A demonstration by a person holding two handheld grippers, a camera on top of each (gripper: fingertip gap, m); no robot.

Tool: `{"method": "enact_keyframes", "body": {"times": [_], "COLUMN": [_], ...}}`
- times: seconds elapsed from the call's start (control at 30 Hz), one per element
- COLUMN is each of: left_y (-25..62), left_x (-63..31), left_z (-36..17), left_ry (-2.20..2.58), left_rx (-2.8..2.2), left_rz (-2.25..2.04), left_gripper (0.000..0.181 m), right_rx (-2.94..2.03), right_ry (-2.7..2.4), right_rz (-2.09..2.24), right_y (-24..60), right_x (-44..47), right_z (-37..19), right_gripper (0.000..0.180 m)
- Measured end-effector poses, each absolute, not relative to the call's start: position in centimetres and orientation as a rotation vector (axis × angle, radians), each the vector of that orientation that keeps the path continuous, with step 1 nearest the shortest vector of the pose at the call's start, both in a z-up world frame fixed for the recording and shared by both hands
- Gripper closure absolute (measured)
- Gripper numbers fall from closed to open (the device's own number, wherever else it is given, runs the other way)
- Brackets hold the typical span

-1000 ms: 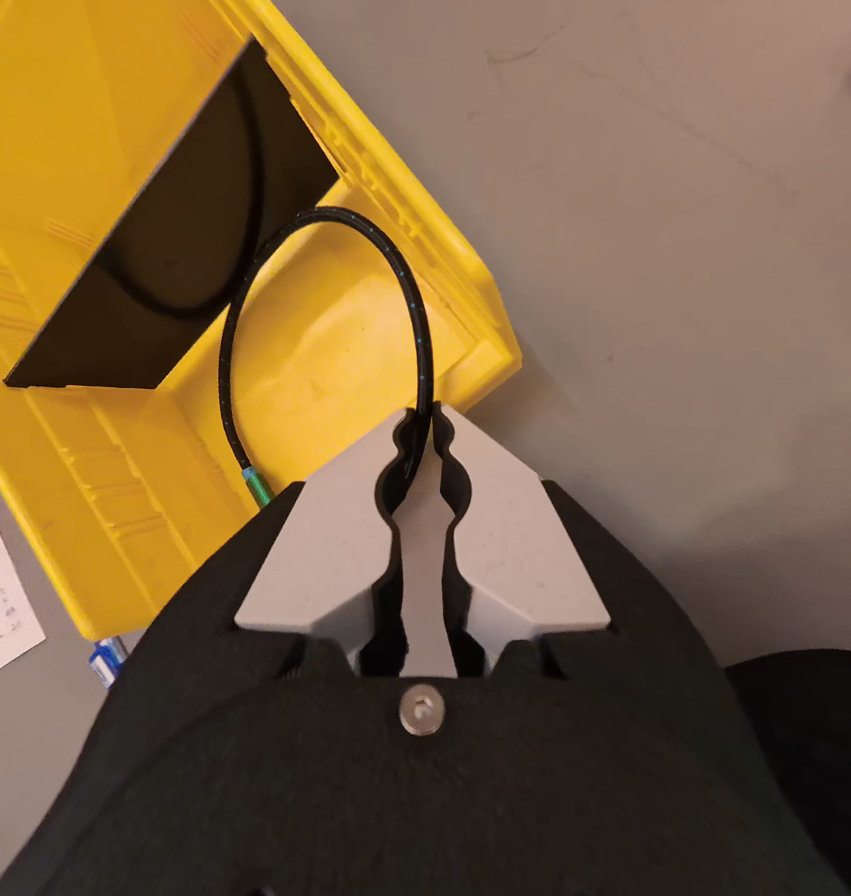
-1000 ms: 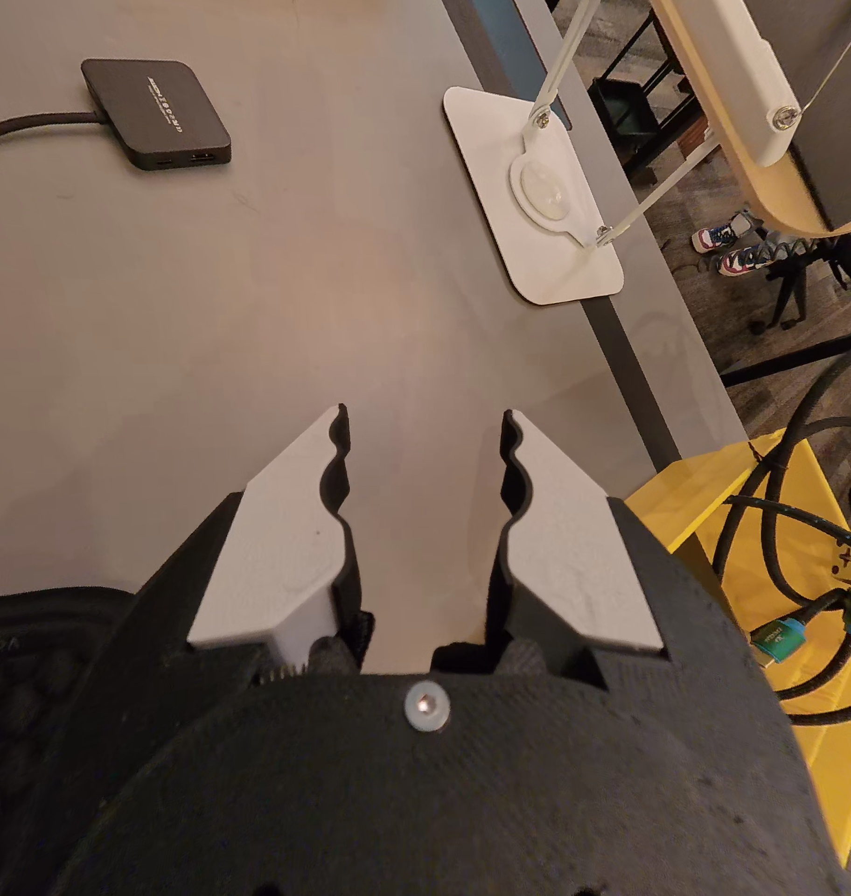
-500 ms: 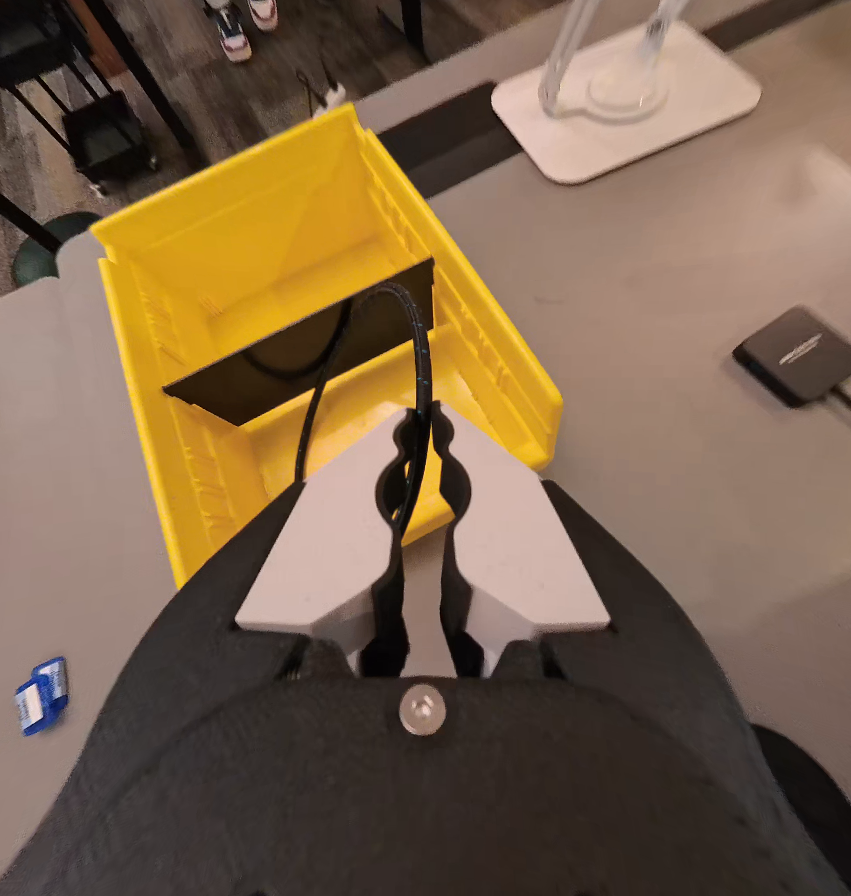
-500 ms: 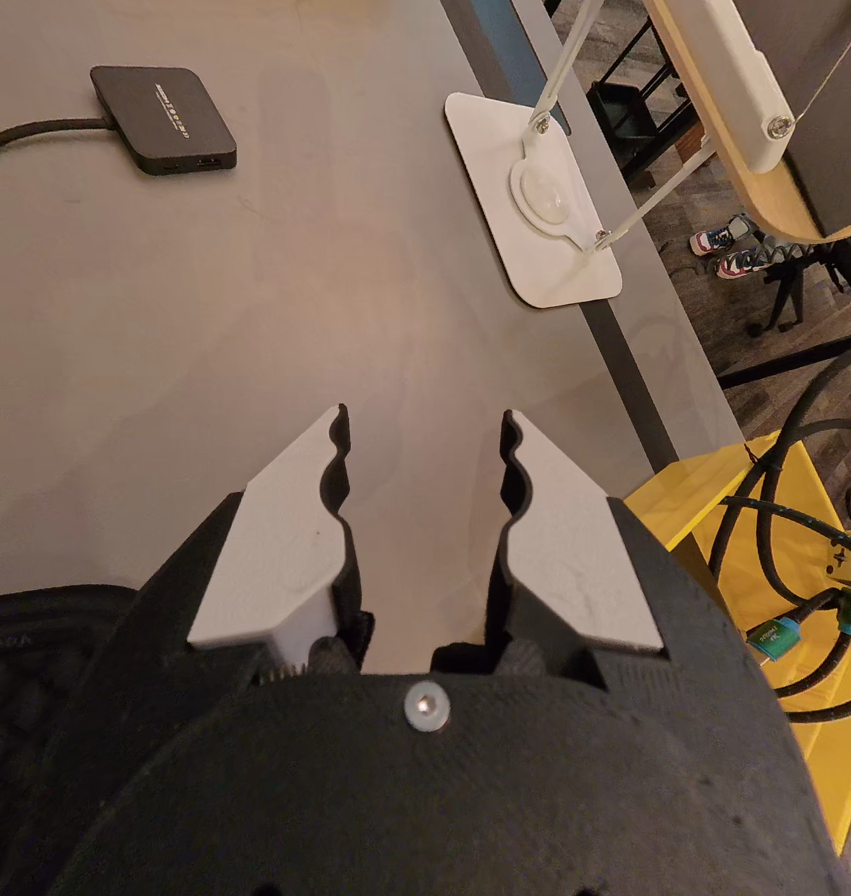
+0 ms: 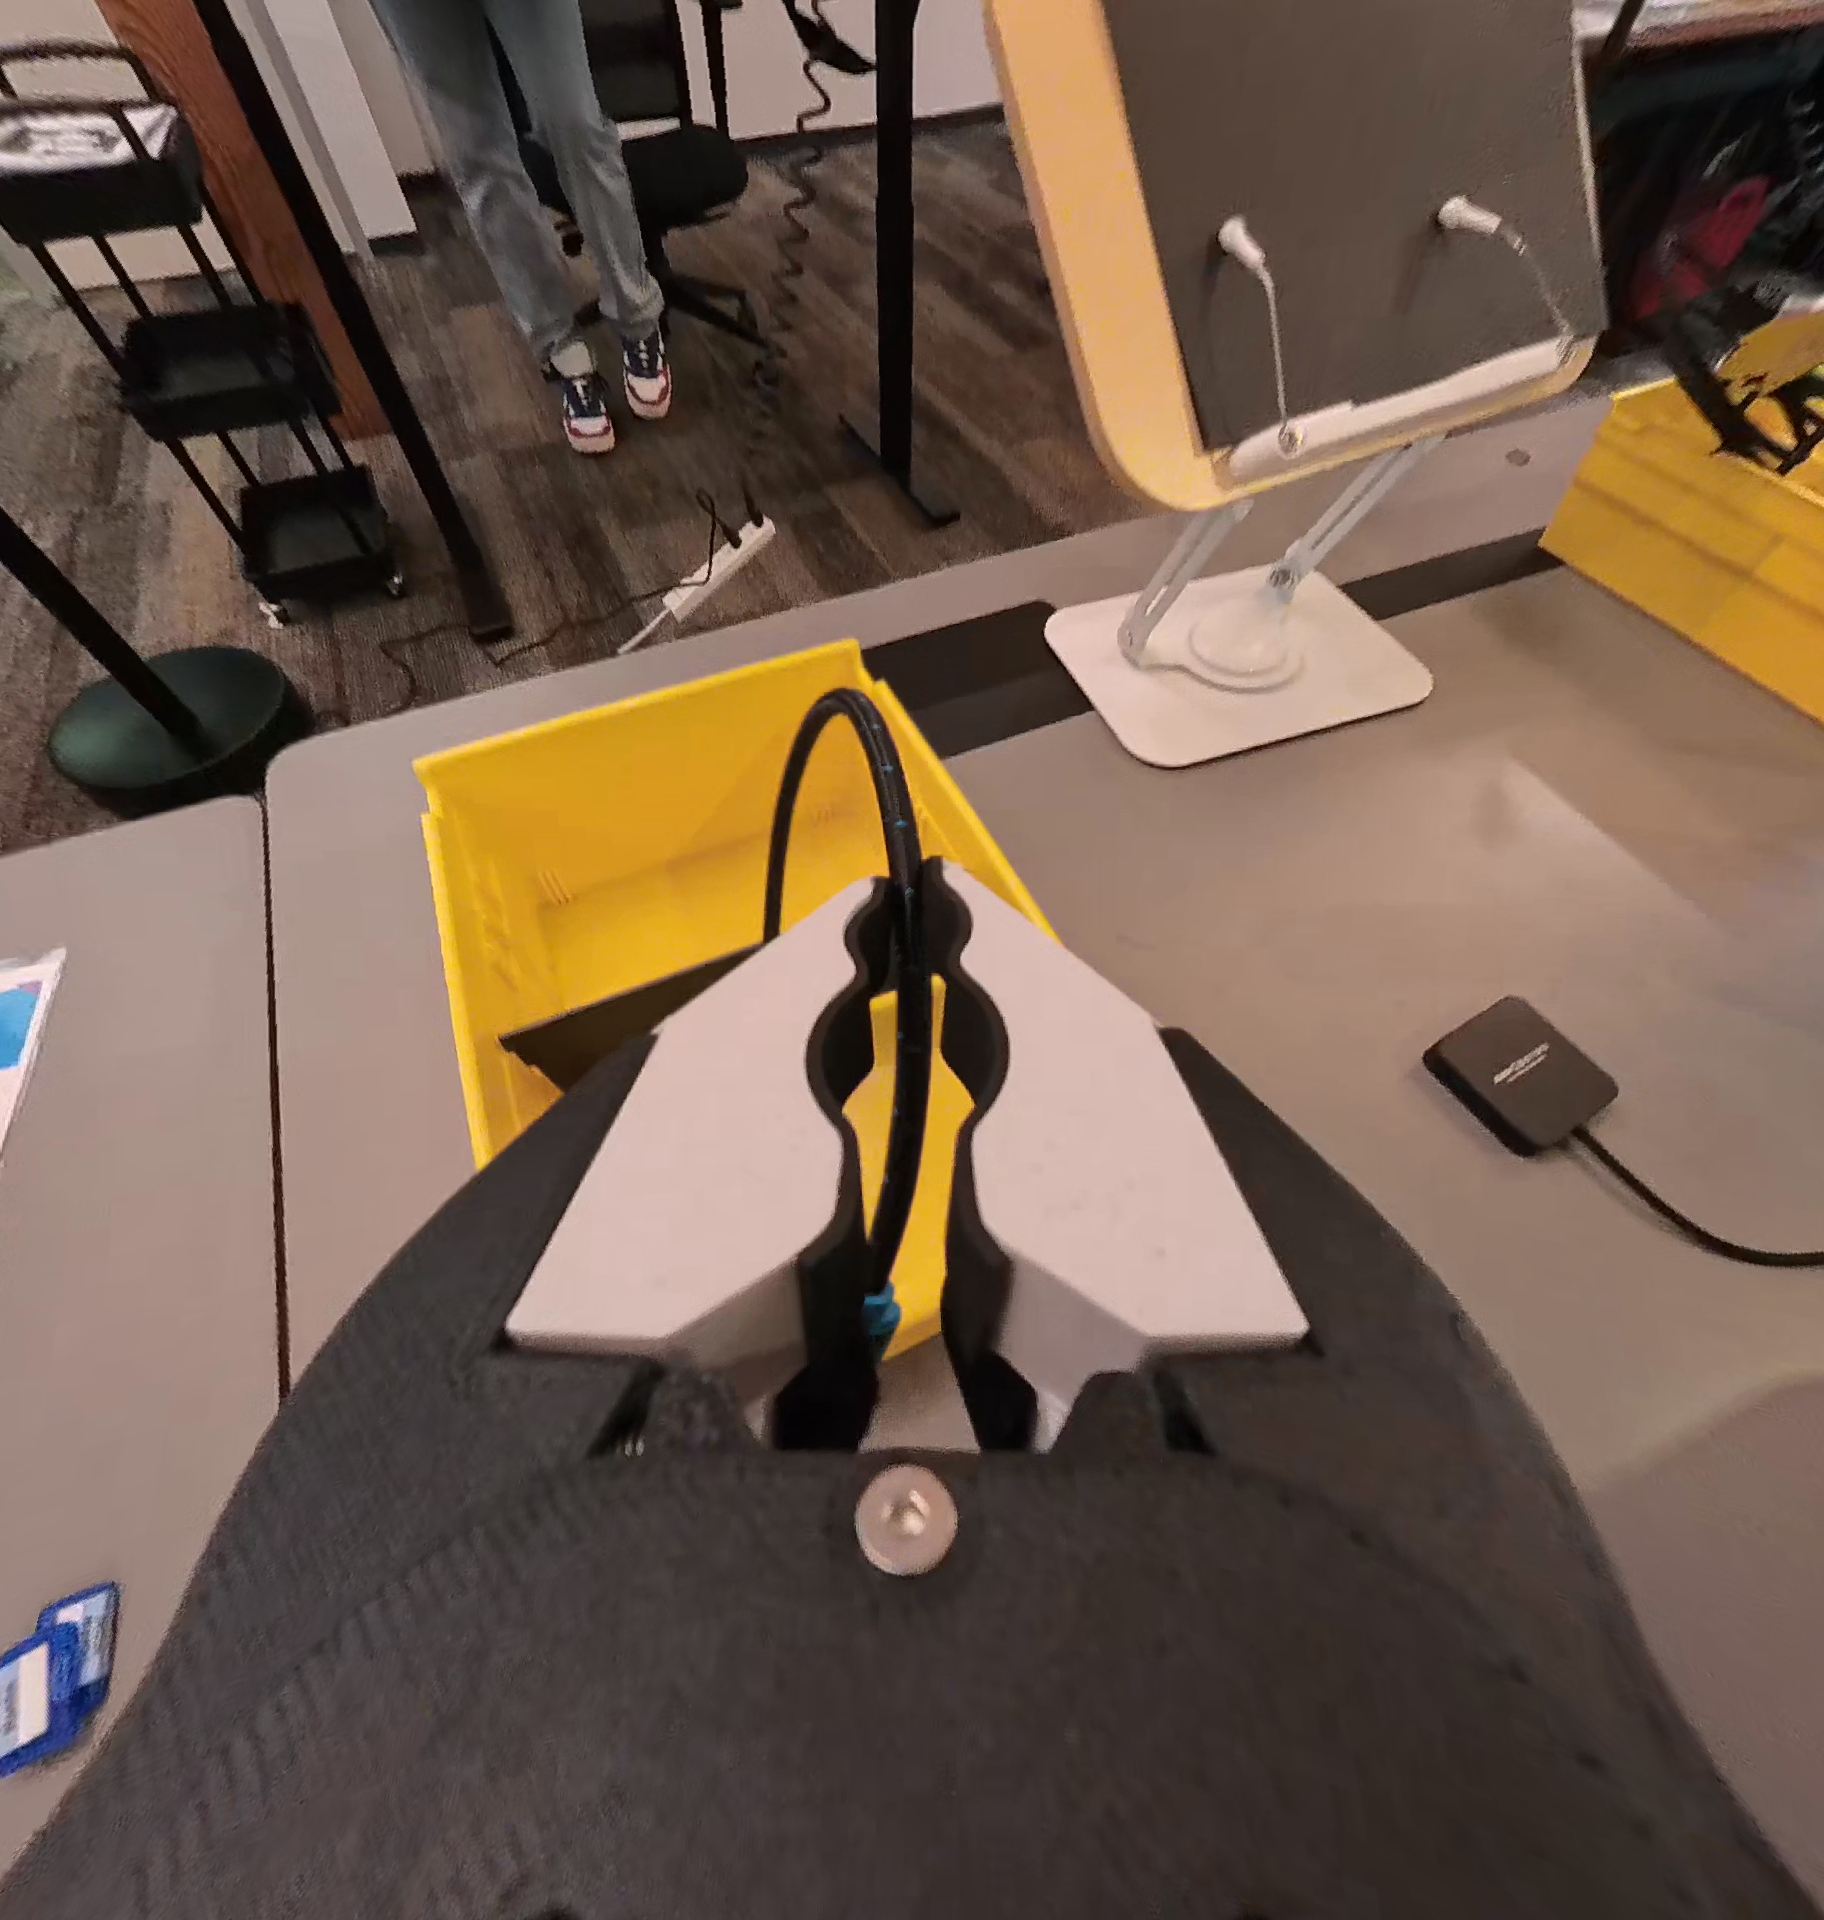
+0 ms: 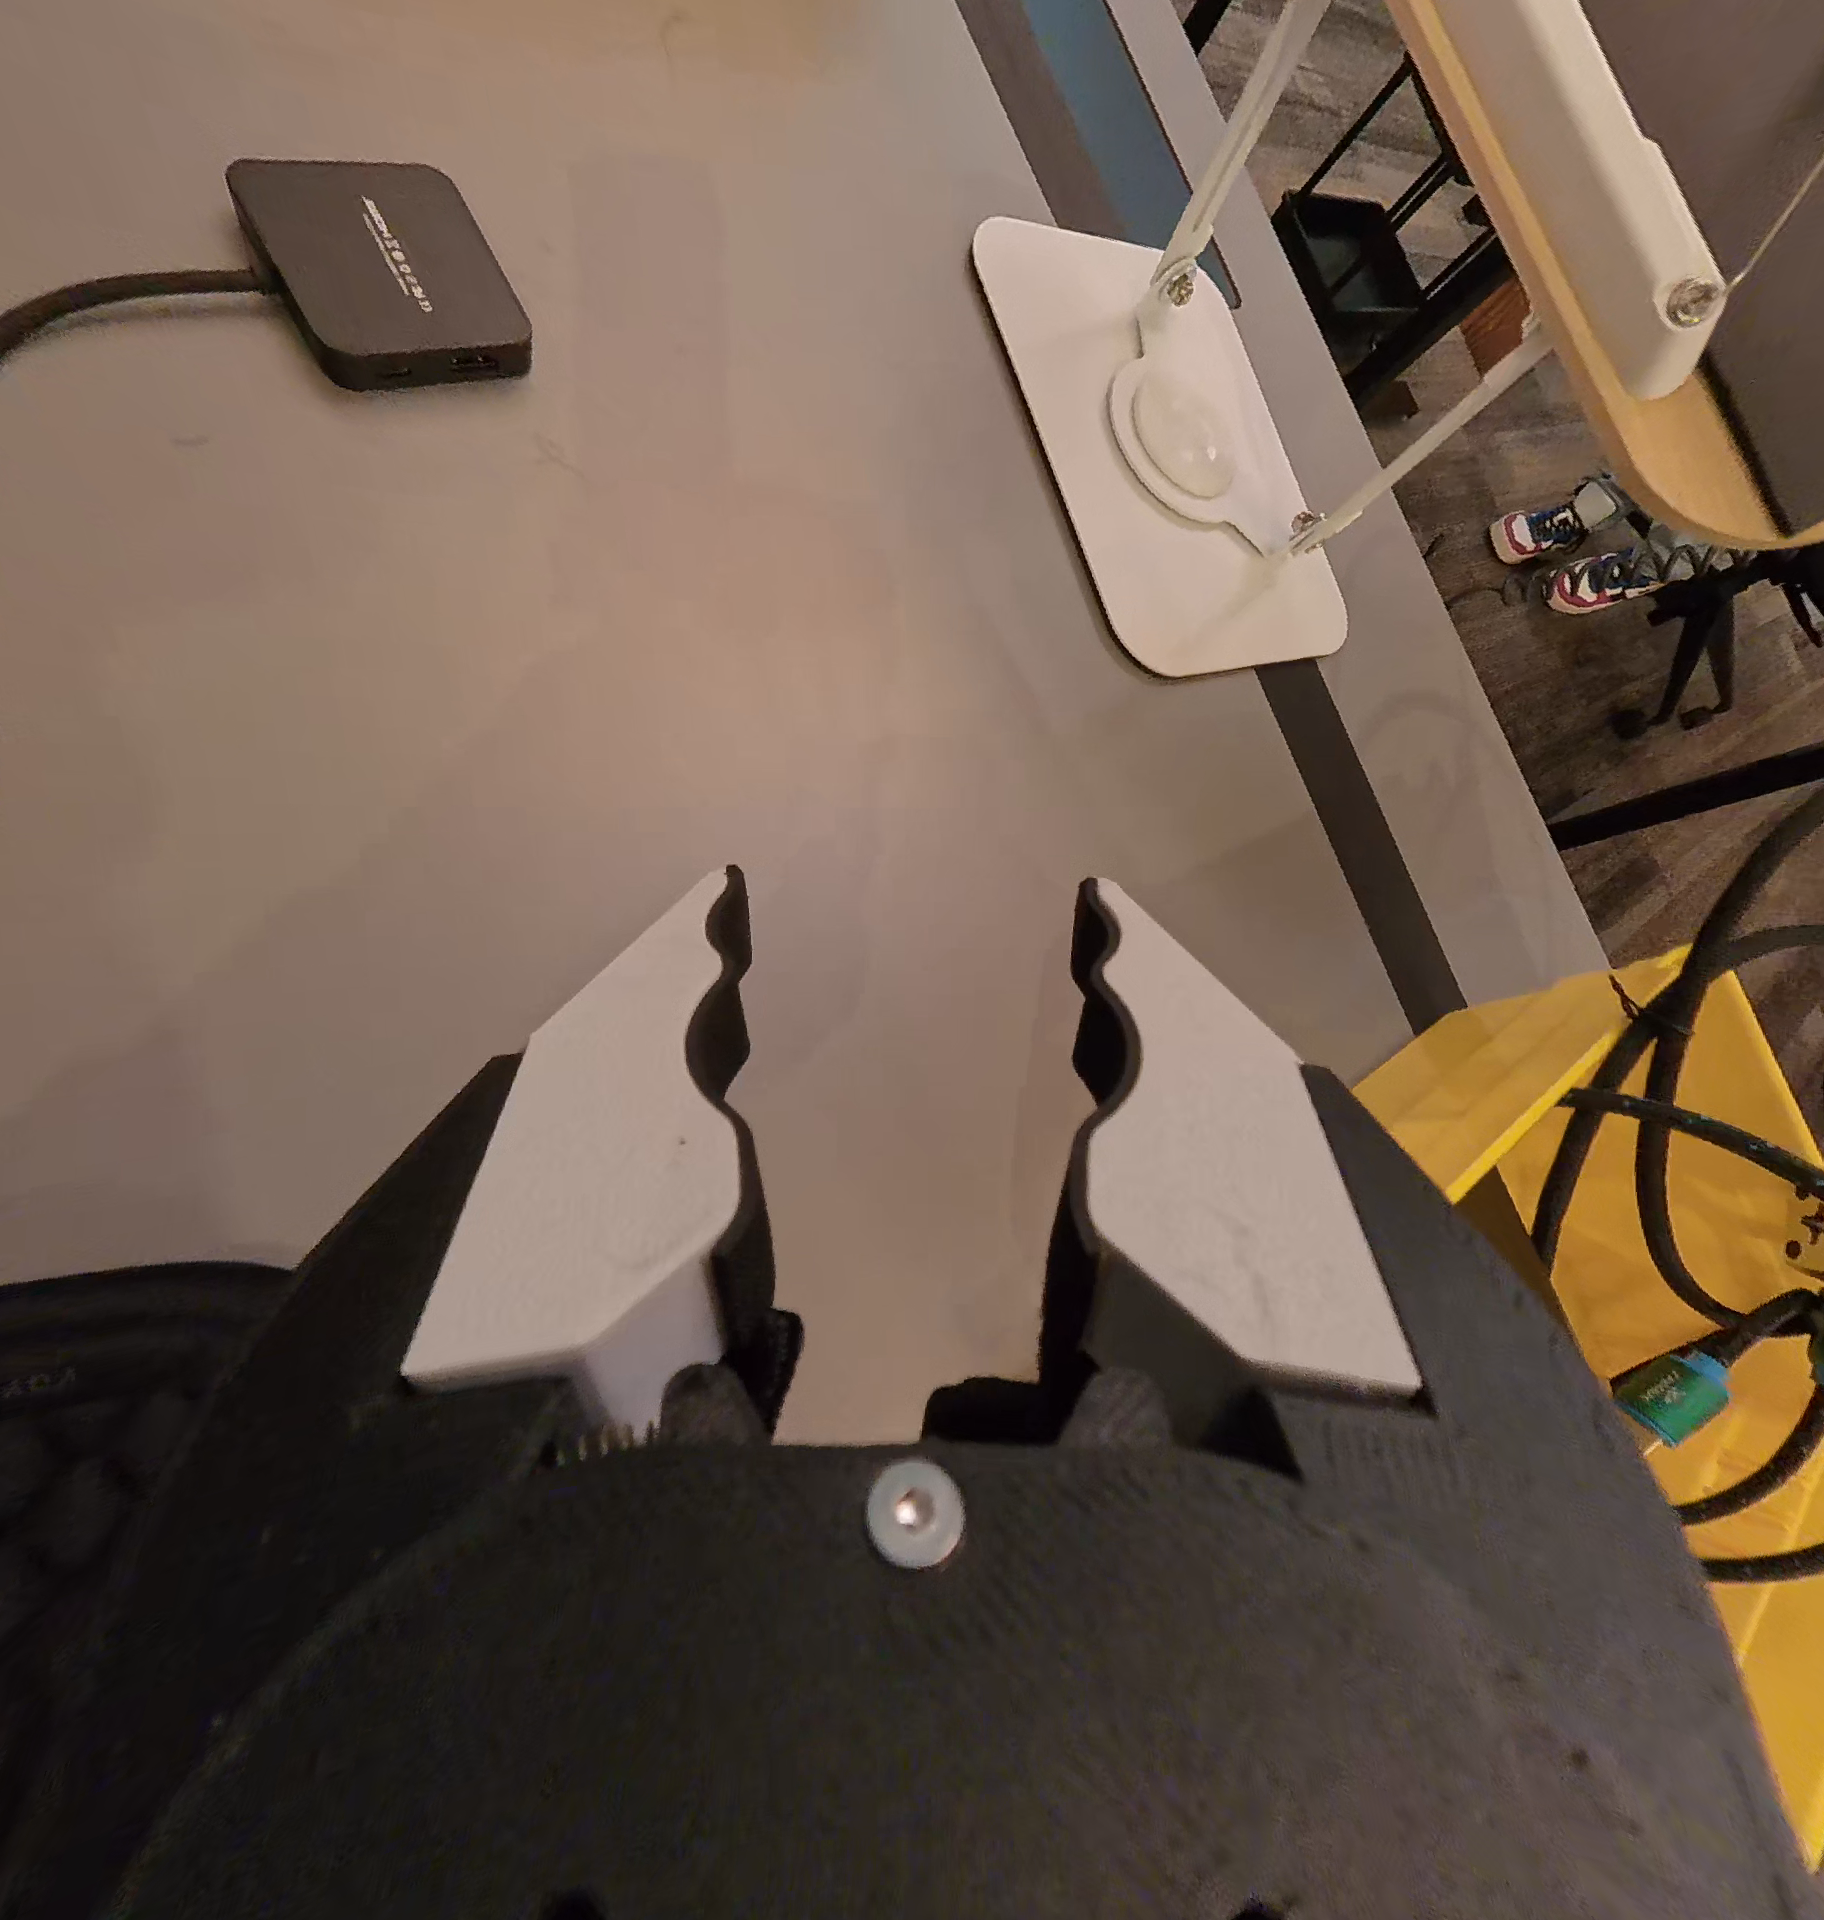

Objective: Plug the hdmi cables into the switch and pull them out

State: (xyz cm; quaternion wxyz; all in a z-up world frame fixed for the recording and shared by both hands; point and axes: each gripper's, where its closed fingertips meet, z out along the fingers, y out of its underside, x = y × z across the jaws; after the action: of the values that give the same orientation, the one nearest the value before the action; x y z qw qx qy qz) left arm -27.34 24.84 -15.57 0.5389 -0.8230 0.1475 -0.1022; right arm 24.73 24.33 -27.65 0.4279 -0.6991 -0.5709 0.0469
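Left claw [image 5: 913, 899] pinches a black cable [image 5: 887, 769]; right claw [image 6: 913, 883] (gaping) faces the switch [image 6: 378, 270].

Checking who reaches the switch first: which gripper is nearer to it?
Hard to call. The left gripper, gripping a cable, has the switch ahead-right; the open right gripper has it ahead-left.

We see a black braided hdmi cable [image 5: 892, 831] arching up over the yellow bin [image 5: 596, 831], and the flat black switch [image 6: 378, 272] lying unplugged on the worktop [image 6: 575, 623].
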Motion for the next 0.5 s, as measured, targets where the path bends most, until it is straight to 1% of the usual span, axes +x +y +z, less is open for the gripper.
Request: {"method": "enact_keyframes", "body": {"times": [0.33, 0.5], "left_y": [24.1, 23.1], "left_x": [-25.0, -23.1], "left_z": [-11.3, -10.0], "left_ry": [0.398, 0.458], "left_rx": [-1.874, -1.86], "left_rz": [-0.257, -0.249], "left_gripper": [0.178, 0.178], "right_rx": [-1.74, -1.738], "right_ry": [-1.426, -1.425], "right_rz": [0.125, 0.13], "right_y": [24.1, 24.0], "right_x": [24.6, 24.6], "right_z": [-27.6, -27.6], "right_gripper": [0.118, 0.118]}}
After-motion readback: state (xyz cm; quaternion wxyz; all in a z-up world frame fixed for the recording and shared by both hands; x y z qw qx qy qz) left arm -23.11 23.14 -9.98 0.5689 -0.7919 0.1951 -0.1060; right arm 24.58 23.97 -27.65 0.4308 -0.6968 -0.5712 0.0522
